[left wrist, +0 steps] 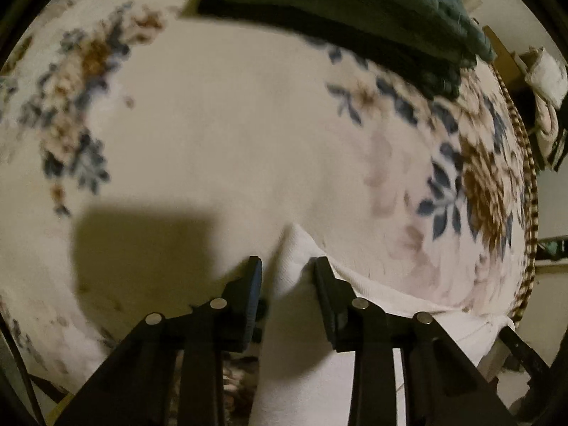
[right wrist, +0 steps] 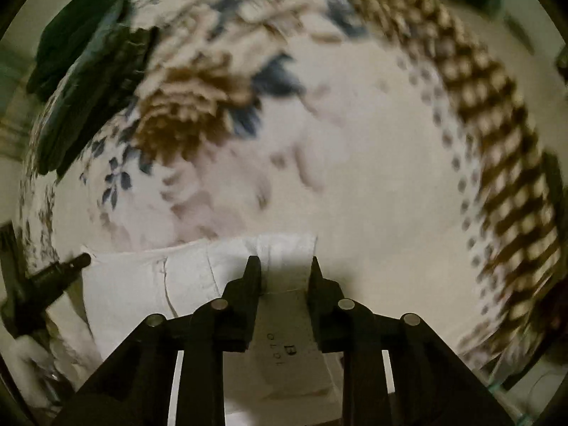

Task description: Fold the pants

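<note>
White pants (left wrist: 383,298) hang between my two grippers above a floral bedspread (left wrist: 220,135). My left gripper (left wrist: 288,266) is shut on a bunched edge of the white fabric, which rises between the fingers. In the right wrist view my right gripper (right wrist: 282,266) is shut on the waistband end of the pants (right wrist: 149,277), with a printed label showing between the fingers. The left gripper's tip (right wrist: 71,264) shows at the left of the right wrist view, at the pants' other corner.
A stack of folded dark green and black clothes (left wrist: 355,10) lies at the far side of the bed, also in the right wrist view (right wrist: 85,71). A brown checkered border (right wrist: 497,142) runs along the bedspread's right edge. Clutter (left wrist: 543,81) stands beyond the bed.
</note>
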{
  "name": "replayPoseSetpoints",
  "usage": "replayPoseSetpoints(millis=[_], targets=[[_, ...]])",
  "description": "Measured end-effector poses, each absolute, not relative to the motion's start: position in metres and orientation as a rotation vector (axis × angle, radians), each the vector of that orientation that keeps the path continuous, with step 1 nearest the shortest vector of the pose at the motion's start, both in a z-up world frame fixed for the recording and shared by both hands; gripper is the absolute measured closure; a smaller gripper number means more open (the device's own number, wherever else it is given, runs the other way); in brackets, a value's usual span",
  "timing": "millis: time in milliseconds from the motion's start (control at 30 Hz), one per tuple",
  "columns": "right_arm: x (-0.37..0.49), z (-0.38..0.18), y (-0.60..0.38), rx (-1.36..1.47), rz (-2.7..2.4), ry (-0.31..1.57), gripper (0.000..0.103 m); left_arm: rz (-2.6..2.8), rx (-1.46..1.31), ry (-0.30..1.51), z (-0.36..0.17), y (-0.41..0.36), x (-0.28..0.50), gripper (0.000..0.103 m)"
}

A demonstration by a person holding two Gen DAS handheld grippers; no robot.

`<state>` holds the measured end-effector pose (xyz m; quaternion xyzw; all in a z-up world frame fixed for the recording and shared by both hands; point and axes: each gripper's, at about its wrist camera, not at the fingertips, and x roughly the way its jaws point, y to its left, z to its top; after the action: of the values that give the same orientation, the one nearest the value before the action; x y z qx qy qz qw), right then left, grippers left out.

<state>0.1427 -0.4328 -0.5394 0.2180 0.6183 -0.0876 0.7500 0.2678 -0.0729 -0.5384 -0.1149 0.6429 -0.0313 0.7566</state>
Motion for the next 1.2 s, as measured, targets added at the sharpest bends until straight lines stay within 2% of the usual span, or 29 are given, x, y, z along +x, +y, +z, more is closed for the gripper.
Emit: replayPoseSetpoints(millis=[33, 67, 100, 167, 200, 233, 267, 333, 500, 600, 700, 800, 867, 1067, 1133, 1167, 1200], targets=[[0.144, -0.538, -0.434, 0.481, -0.195, 1.34, 0.077, -0.072, -0.266, 1.376, -0.529, -0.071, 0.268, 0.073], [0.146, -0.539, -0.435, 0.486, -0.199, 1.341, 0.078, -0.085, -0.309, 1.361, -0.52, -0.066, 0.268, 0.064], [0.146, -0.539, -0.437, 0.505, -0.201, 1.333, 0.078, -0.09, -0.343, 1.357, -0.515, -0.062, 0.267, 0.046], [0.144, -0.535, -0.439, 0.515, -0.204, 1.303, 0.08, -0.094, -0.388, 1.332, -0.505, -0.054, 0.264, 0.023], [0.138, -0.53, -0.442, 0.497, -0.212, 1.285, 0.081, -0.096, -0.392, 1.324, -0.505, -0.052, 0.262, 0.02], [0.136, -0.525, -0.442, 0.475, -0.232, 1.263, 0.082, -0.096, -0.39, 1.328, -0.507, -0.055, 0.262, 0.02], [0.136, -0.523, -0.444, 0.46, -0.249, 1.255, 0.091, -0.087, -0.379, 1.35, -0.513, -0.056, 0.26, 0.02], [0.134, -0.525, -0.454, 0.439, -0.326, 1.257, 0.101, -0.088, -0.39, 1.385, -0.526, -0.054, 0.256, 0.02], [0.144, -0.567, -0.489, 0.673, -0.273, 1.42, 0.102, -0.08, -0.364, 1.468, -0.56, -0.068, 0.25, 0.02], [0.149, -0.558, -0.483, 0.584, -0.227, 1.441, 0.099, -0.073, -0.32, 1.463, -0.568, -0.076, 0.25, 0.026], [0.142, -0.551, -0.483, 0.592, -0.237, 1.428, 0.086, -0.077, -0.287, 1.46, -0.571, -0.082, 0.251, 0.034], [0.13, -0.557, -0.488, 0.67, -0.252, 1.427, 0.065, -0.078, -0.281, 1.459, -0.573, -0.083, 0.251, 0.035], [0.119, -0.564, -0.489, 0.747, -0.236, 1.426, 0.032, -0.081, -0.279, 1.46, -0.573, -0.083, 0.251, 0.035], [0.1, -0.569, -0.477, 0.824, -0.189, 1.419, 0.017, -0.081, -0.319, 1.467, -0.557, -0.073, 0.249, 0.034], [0.088, -0.569, -0.477, 0.865, -0.175, 1.412, 0.017, -0.086, -0.351, 1.454, -0.547, -0.07, 0.241, 0.025], [0.077, -0.569, -0.478, 0.901, -0.181, 1.407, 0.016, -0.098, -0.365, 1.44, -0.539, -0.068, 0.232, 0.011], [0.07, -0.57, -0.479, 0.933, -0.182, 1.403, 0.016, -0.11, -0.371, 1.434, -0.536, -0.066, 0.225, 0.002]])
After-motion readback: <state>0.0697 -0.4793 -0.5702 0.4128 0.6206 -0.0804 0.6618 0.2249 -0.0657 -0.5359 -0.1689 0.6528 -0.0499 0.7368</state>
